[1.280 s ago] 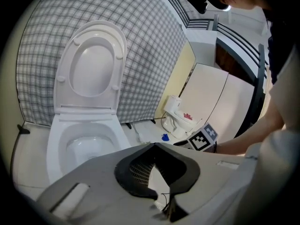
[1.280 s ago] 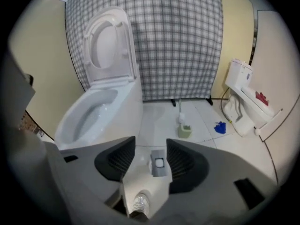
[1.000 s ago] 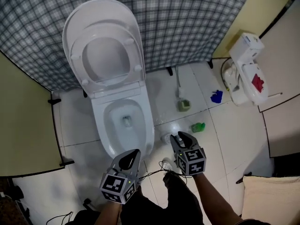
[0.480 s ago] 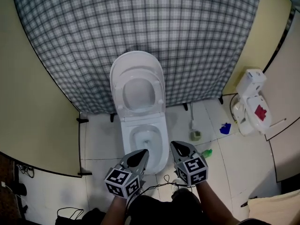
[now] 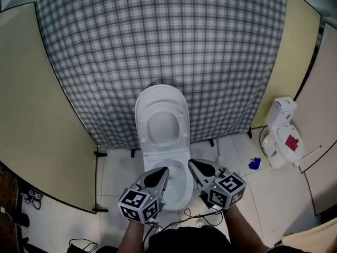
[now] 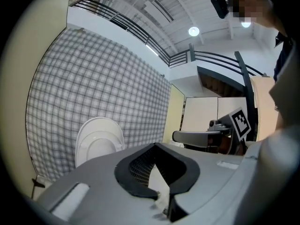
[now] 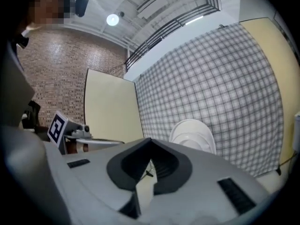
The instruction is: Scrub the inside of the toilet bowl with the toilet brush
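Plainly, the step: finding and fetching the toilet brush; neither gripper carries anything, so scrubbing cannot begin.
Left gripper (image 5: 159, 171): lower middle of the head view, fingers pressed together with nothing between them. Its own view looks up at the curtain and the raised seat.
Right gripper (image 5: 196, 164): just right of the left one, fingers likewise pressed together and empty.
Toilet bowl (image 5: 177, 188): lower middle of the frame, directly beyond both grippers. Its seat and lid (image 5: 161, 119) are tipped up against the checked curtain (image 5: 158, 46).
Toilet brush: I cannot pick it out in any view. The right gripper covers part of the tiled floor at the bowl's lower right.
Other things: a blue scrap (image 5: 255, 163) lies on the floor, and a white fixture with a red patch (image 5: 283, 133) stands at the right edge.
Doing it well: to my eye, the brush should be located first. One gripper's fingers then need spreading before the reach. The handle is best taken high and squarely, so the head can be steered under the rim. The spare gripper should stay clear of the bowl.
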Tool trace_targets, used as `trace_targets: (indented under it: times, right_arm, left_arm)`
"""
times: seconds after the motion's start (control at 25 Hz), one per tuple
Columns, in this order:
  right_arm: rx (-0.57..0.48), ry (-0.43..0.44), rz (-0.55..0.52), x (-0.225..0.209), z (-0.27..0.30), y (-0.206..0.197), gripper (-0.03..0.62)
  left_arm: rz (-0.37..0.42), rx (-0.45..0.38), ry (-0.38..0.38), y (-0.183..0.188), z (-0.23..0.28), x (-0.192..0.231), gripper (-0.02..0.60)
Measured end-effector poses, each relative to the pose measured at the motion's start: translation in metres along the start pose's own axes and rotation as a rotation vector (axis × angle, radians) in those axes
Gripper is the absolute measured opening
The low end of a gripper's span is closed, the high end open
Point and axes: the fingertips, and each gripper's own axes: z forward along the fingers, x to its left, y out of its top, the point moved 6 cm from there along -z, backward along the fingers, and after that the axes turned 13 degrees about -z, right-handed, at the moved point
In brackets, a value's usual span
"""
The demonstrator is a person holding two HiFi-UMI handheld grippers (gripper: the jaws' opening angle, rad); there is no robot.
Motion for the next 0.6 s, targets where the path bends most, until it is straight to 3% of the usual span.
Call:
trace_targets:
  times: [0.28, 0.6]
  right_arm:
    - [-0.054, 0.015, -0.076, -0.006, 0.001, 0.048, 0.015]
    - [-0.065, 0.012, -0.094, -0.011, 0.014, 0.057, 0.016]
  left_arm:
    - [0.038, -0.049, -0.02, 0.044, 0.007, -0.007, 0.006]
    - [0.062, -0.048, -0.012, 0.063, 0.011, -0.011, 0.006]
